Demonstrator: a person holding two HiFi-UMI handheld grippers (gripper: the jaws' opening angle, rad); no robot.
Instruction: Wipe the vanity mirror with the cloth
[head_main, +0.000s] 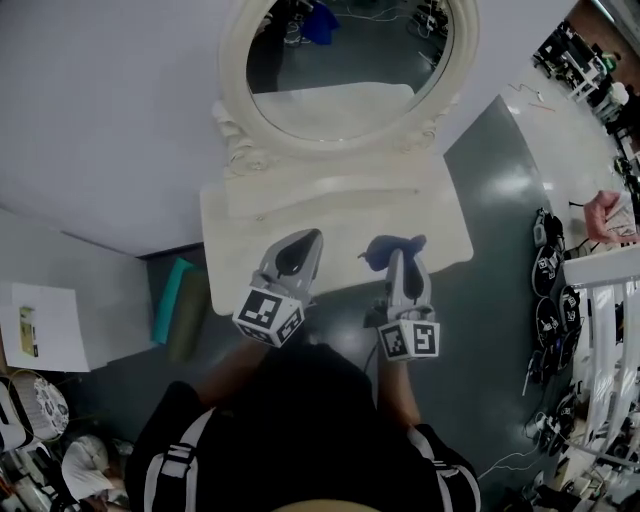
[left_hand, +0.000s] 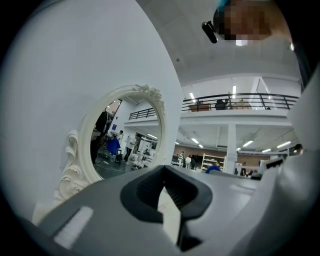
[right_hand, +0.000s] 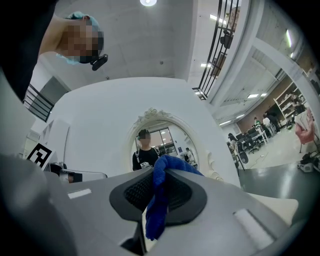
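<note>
clamping the cloth (right_hand: 156, 210), right hand-held gripper (head_main: 399, 258) faces the mirror (head_main: 345, 70); left hand-held gripper (head_main: 302, 243) closed.

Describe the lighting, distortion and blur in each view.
Head view: dim, even light. The fisheye bows the vanity top, and the mirror shows no glare. Left gripper view: black vignetted corners, and the left claw looms soft in the foreground. Right gripper view: a ceiling lamp flares at the top, and the cloth is crisp in the right claw.
</note>
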